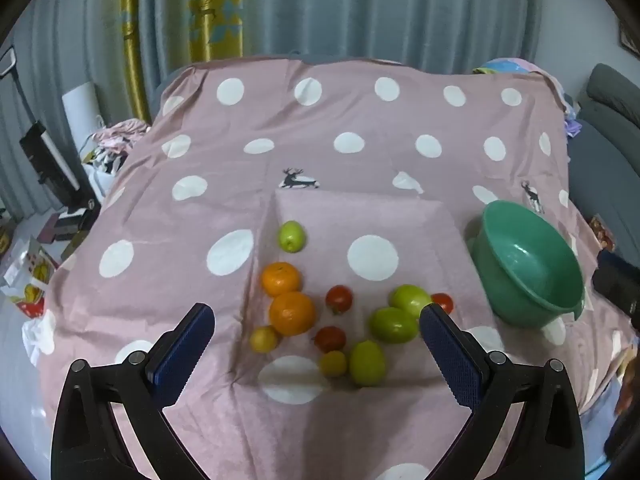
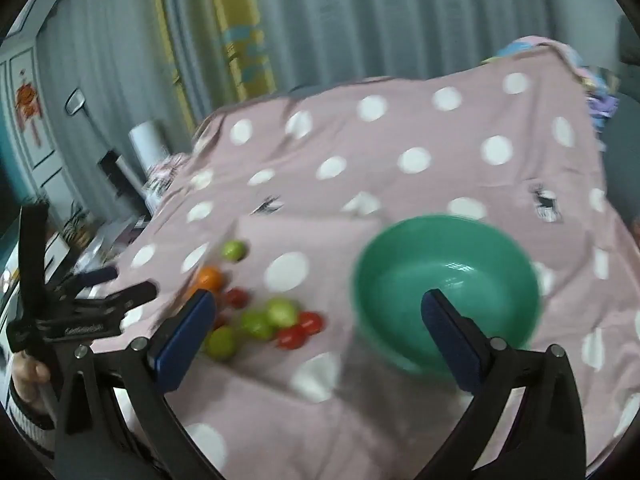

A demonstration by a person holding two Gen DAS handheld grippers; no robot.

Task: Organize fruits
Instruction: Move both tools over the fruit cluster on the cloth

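Several fruits lie loose on a pink polka-dot cloth (image 1: 320, 128): two oranges (image 1: 291, 313), green fruits (image 1: 393, 325), red tomatoes (image 1: 339, 298) and small yellow fruits (image 1: 263, 338). One green fruit (image 1: 292, 236) lies apart, farther back. An empty green bowl (image 1: 528, 264) stands to the right of them. My left gripper (image 1: 316, 332) is open and empty, above the fruit cluster. My right gripper (image 2: 316, 320) is open and empty, between the fruits (image 2: 264, 322) and the bowl (image 2: 446, 292). The left gripper (image 2: 80, 304) shows at the left edge of the right wrist view.
The cloth covers a raised flat surface and drops off at its edges. Clutter (image 1: 52, 216) lies on the floor to the left. A grey sofa (image 1: 608, 128) stands to the right. Curtains (image 1: 360, 8) hang behind.
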